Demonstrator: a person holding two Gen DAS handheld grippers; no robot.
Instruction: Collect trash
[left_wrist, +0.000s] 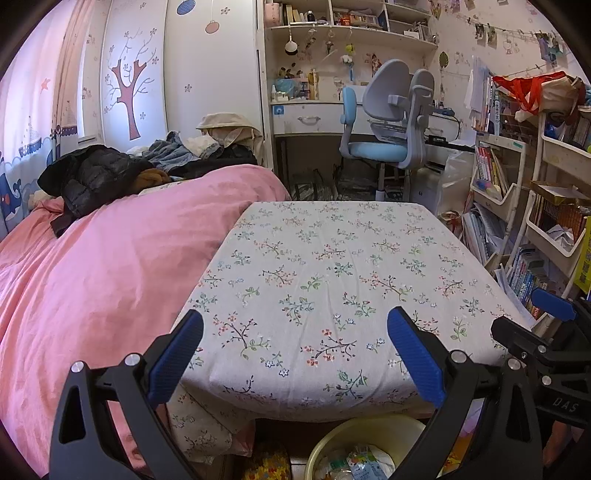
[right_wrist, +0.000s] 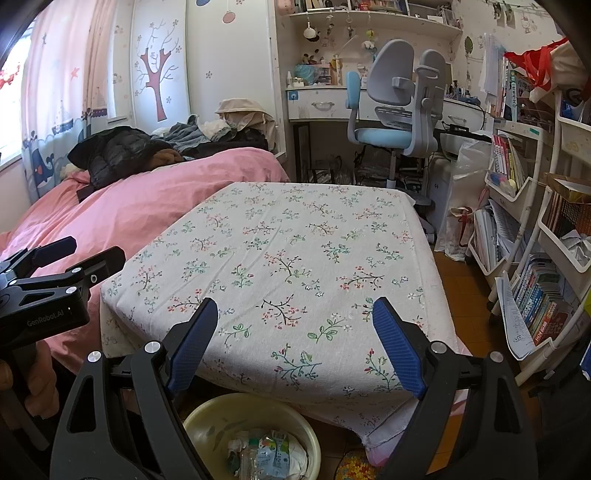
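A yellow basin (left_wrist: 332, 439) (right_wrist: 218, 410) stands on the floor below the near edge of the floral-cloth table (left_wrist: 325, 280) (right_wrist: 295, 258). It holds trash (left_wrist: 354, 463) (right_wrist: 266, 456): wrappers, paper and a plastic bottle. My left gripper (left_wrist: 295, 354) is open and empty, held above the table's near edge and the basin. My right gripper (right_wrist: 295, 343) is open and empty, also above the near edge. The left gripper shows at the left of the right wrist view (right_wrist: 66, 262); the right one at the right of the left wrist view (left_wrist: 532, 317).
A bed with a pink duvet (left_wrist: 110, 258) and piled clothes (left_wrist: 103, 170) lies left. A blue-grey desk chair (left_wrist: 391, 122) and a desk (left_wrist: 314, 118) stand behind the table. White shelf carts of books (left_wrist: 517, 206) (right_wrist: 535, 258) line the right.
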